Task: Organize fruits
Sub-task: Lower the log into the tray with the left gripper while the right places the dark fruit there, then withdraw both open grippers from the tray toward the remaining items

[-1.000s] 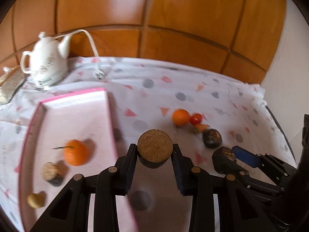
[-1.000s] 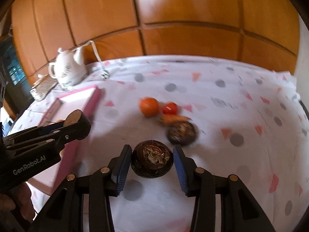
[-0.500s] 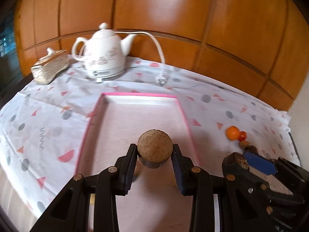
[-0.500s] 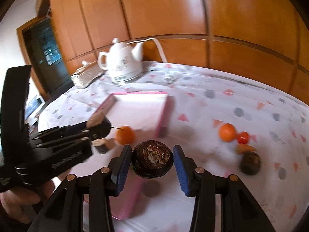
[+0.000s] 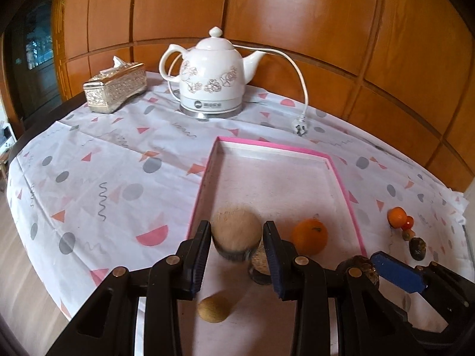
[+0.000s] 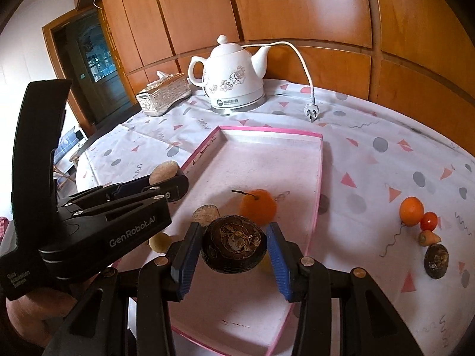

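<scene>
My left gripper (image 5: pixel 236 243) is shut on a round tan fruit (image 5: pixel 236 234), held low over the near left part of the pink tray (image 5: pixel 341 178). My right gripper (image 6: pixel 234 252) is shut on a dark brown wrinkled fruit (image 6: pixel 234 246) above the tray's near end. In the tray lie an orange (image 6: pixel 257 206), a tan-topped fruit (image 6: pixel 205 215) and a small yellowish fruit (image 5: pixel 213 308). On the cloth to the right sit another orange (image 6: pixel 411 210), a red tomato (image 6: pixel 429 221), a small orange piece (image 6: pixel 429 237) and a dark fruit (image 6: pixel 435 260).
A white kettle (image 5: pixel 212 77) stands behind the tray, its cord and plug (image 5: pixel 299 126) lying on the patterned cloth. A silver tissue box (image 5: pixel 115 87) sits at the back left. The table edge curves close on the left. Wood panelling backs the table.
Both grippers have swung left, from over the cloth beside the loose fruits to over the pink tray. Each keeps its fruit. The kettle and tissue box have come into full view.
</scene>
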Demonstrator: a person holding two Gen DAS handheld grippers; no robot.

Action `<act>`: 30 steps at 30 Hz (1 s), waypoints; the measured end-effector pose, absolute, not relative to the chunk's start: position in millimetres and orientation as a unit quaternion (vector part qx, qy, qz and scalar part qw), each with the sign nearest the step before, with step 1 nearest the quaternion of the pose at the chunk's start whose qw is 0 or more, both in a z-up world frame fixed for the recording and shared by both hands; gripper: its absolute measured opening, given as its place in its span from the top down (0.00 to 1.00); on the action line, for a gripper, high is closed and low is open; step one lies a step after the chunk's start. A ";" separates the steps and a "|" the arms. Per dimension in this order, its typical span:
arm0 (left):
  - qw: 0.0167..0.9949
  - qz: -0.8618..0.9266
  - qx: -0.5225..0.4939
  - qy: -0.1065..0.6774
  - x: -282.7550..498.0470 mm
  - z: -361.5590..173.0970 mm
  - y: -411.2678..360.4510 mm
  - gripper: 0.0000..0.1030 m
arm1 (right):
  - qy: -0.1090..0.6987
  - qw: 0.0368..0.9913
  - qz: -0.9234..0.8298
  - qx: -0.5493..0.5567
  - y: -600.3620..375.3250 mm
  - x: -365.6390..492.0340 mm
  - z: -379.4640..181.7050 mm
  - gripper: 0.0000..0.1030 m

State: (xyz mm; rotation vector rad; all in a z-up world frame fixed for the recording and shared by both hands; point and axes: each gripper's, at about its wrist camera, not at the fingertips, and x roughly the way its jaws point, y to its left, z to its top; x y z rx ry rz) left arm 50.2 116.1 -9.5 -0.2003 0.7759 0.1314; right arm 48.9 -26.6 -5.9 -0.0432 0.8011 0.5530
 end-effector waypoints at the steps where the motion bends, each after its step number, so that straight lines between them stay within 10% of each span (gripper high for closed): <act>1: 0.919 0.064 -0.097 0.376 49.6 -9.1 116.4 0.64 | 0.385 0.884 0.264 -0.020 -25.9 49.0 -6.6 0.56; 30: 0.925 -0.007 -0.052 0.376 28.4 -6.1 46.9 0.50 | 0.364 0.920 0.141 0.030 -104.6 37.5 -4.4 0.56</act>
